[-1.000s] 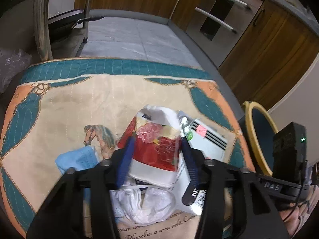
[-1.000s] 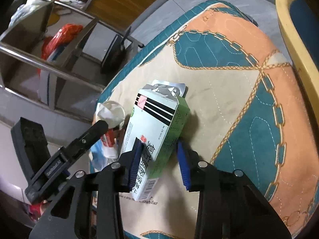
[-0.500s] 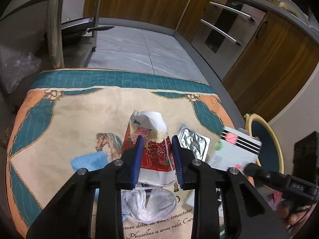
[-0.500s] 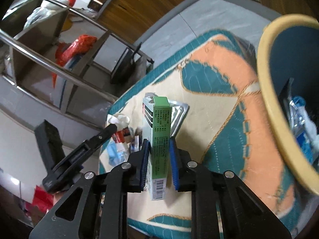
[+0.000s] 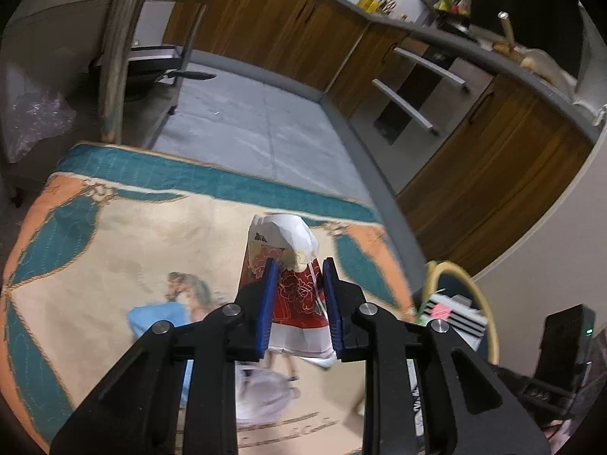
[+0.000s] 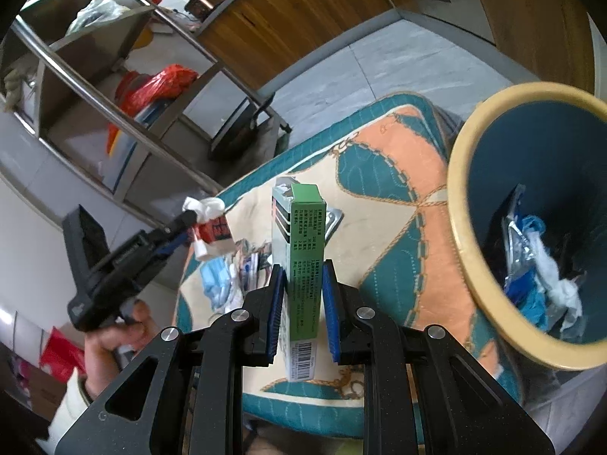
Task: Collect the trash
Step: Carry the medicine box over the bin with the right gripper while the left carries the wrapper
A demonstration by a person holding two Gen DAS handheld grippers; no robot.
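Right now my left gripper [image 5: 297,295] is closing, blue pads squeezing a red floral paper cup [image 5: 294,284] held above the patterned cloth [image 5: 114,250]. My right gripper [image 6: 303,295] is clamped on a green carton [image 6: 305,261], upright, just beside the yellow-rimmed bin [image 6: 461,189], which holds trash. A blue mask [image 6: 218,284] and a blister pack [image 6: 334,220] lie on the cloth.

Two matte black grippers, left gripper [image 5: 297,303] and right gripper [image 6: 303,299], angular arms with triangular cut-outs. Ribbed blue pads [image 5: 265,311] lining each finger, silver round screws [image 6: 240,315] at the pivots. Boxy black block behind the left one's handle (pale lettering, unreadable). Light cuff [image 6: 74,398] at the wrist below.
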